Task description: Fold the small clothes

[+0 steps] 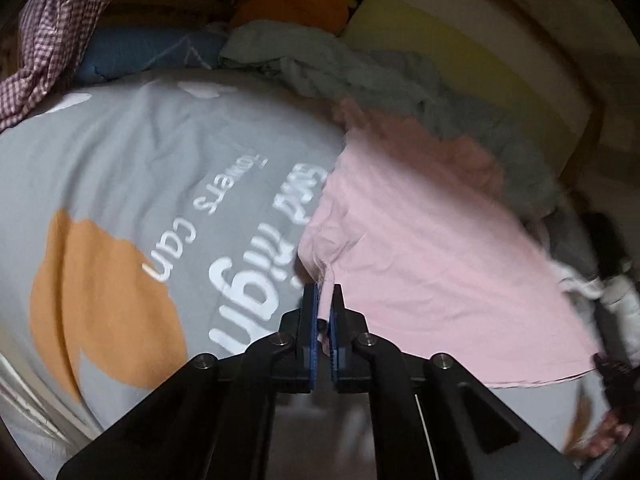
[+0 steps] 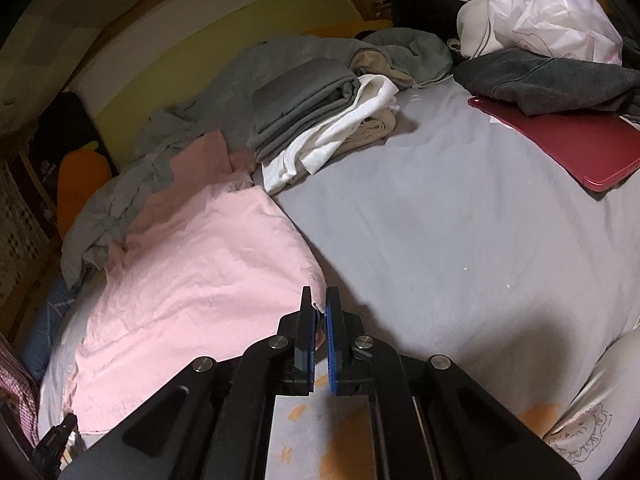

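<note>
Through the left wrist camera, the left gripper [image 1: 325, 300] has its black jaws with blue pads pinched together on a bunched corner of the pale pink cotton garment [image 1: 420, 248], which spreads away to the right and far side over the grey printed bedsheet [image 1: 132, 168]. White lettering and an orange shape [image 1: 100, 300] mark that sheet to the left of the jaws. Beyond the pink cloth lies a crumpled grey-green garment [image 1: 328, 60], with a blue pillow [image 1: 136, 52] and a purple checked cloth [image 1: 48, 40] at the far left and an orange plush toy [image 1: 296, 0] at the far edge. At the right edge the other gripper is only a dark blur holding the pink hem, next to a hand. Through the right wrist camera, the right gripper [image 2: 319, 304] is likewise closed narrow on the near right corner of the same pink garment [image 2: 192, 264], which lies flat on the bed to the left of the jaws. Farther off sits a folded grey garment [image 2: 304, 96] atop a white one [image 2: 340, 128], just beside the pink cloth's far end. A flat red tablet-like case [image 2: 568, 144] rests at the far right under a dark grey garment [image 2: 552, 76], with a white plastic bag [image 2: 560, 28] behind it.
</note>
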### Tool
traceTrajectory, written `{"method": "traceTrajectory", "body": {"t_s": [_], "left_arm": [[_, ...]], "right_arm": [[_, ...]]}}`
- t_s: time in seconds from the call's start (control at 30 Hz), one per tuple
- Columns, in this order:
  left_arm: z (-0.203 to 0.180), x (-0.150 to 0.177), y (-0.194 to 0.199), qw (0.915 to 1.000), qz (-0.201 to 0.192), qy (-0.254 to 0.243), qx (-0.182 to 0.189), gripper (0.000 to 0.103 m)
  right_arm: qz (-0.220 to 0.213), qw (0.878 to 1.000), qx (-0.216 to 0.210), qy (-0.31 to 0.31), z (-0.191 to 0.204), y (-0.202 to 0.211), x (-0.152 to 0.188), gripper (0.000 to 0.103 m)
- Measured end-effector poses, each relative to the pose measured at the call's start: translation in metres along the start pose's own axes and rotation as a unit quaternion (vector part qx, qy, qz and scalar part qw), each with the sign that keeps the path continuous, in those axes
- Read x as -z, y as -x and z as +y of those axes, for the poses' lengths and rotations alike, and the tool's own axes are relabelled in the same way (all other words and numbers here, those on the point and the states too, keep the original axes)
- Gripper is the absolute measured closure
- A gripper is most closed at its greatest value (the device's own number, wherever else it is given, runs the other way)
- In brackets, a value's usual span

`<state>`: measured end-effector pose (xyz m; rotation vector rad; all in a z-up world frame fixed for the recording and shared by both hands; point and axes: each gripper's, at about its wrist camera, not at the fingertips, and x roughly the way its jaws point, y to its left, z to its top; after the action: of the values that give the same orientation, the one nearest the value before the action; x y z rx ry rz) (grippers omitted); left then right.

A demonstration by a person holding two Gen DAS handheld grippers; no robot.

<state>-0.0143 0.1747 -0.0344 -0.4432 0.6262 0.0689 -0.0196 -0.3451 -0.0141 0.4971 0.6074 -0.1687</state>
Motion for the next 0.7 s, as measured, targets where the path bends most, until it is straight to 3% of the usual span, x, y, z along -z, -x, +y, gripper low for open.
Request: {"method": "traceTrajectory", "body": {"t_s": [0.17,0.33,0.5,0.7], "left_arm": [[-0.01,-0.009,0.04,0.9979,-0.056,-0.032,0.005,0.099],[-0.003,-0.014,0.077,0.9962,-0.086,-0.016,0.007,0.099],[-0.005,-0.005,0.1,0.9954,-0.088,-0.036,-0.012,0.099],[-0.011,-0.003,0.106,0.9955,-0.068,-0.045,-0.049,0.099]], "right_arm": [[-0.049,0.999,0.008,-0.002,0.0,0.023,-0.004,0.101],[-0.084,0.996,-0.041,-0.012,-0.007,0.063,-0.003,0.101],[-0.087,0.994,-0.06,-0.01,-0.015,0.093,0.012,0.101],[-0.074,0.997,-0.036,0.008,-0.01,0.106,0.018,0.101]]}}
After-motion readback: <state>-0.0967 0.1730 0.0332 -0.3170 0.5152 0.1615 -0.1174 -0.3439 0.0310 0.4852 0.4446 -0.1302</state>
